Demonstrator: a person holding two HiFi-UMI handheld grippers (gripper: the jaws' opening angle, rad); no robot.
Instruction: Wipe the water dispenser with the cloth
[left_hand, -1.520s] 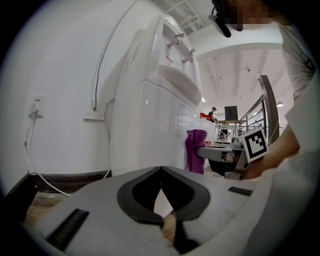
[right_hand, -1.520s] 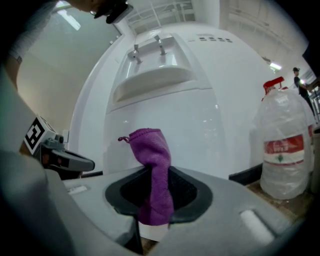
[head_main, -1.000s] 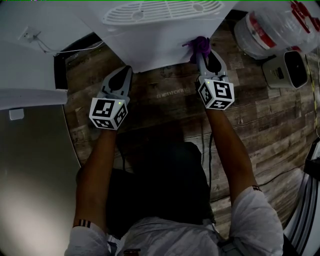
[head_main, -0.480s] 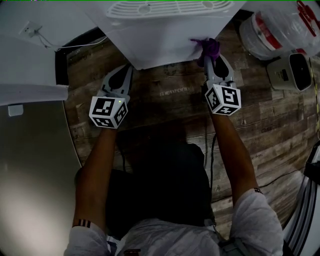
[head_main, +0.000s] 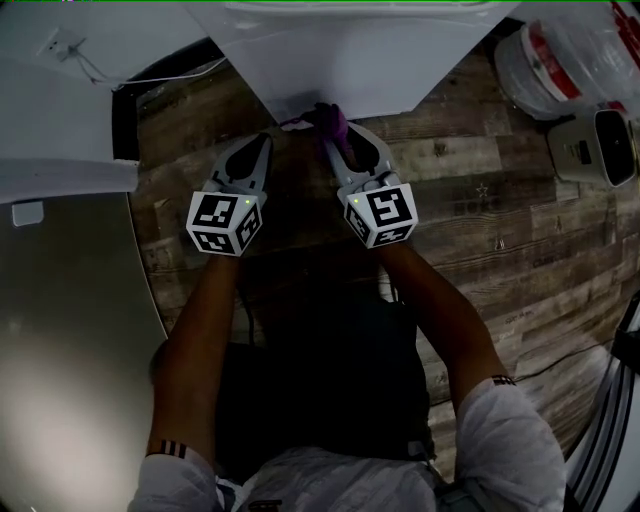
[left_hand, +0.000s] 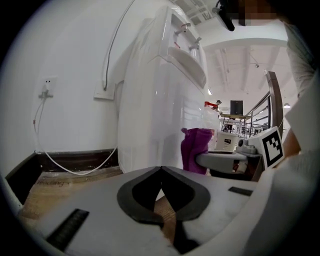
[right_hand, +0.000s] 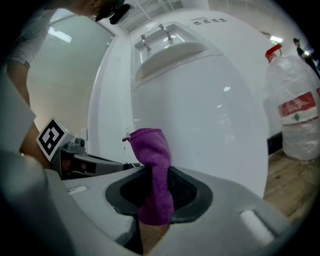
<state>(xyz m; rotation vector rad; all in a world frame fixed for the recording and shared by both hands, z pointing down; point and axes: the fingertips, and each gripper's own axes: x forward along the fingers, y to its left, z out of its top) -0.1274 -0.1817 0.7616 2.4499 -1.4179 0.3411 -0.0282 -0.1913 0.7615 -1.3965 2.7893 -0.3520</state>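
Observation:
The white water dispenser (head_main: 350, 55) stands ahead of me; its front panel (right_hand: 210, 115) fills the right gripper view, and its corner (left_hand: 160, 110) rises in the left gripper view. My right gripper (head_main: 338, 140) is shut on a purple cloth (right_hand: 155, 170), whose bunched top (head_main: 328, 118) touches the lower left corner of the dispenser's front. The same cloth (left_hand: 196, 152) shows beside the dispenser in the left gripper view. My left gripper (head_main: 262, 145) hangs just left of it, shut and holding nothing.
A large water bottle (head_main: 575, 50) with a red label lies on the wooden floor at the right, with a small white appliance (head_main: 600, 145) beside it. A white cable (left_hand: 75, 165) runs along the wall from a socket (left_hand: 46, 90). A grey surface (head_main: 70, 330) borders my left.
The right gripper has swept the cloth leftwards along the dispenser's lower front, from its right corner to its left corner. The left gripper has barely moved.

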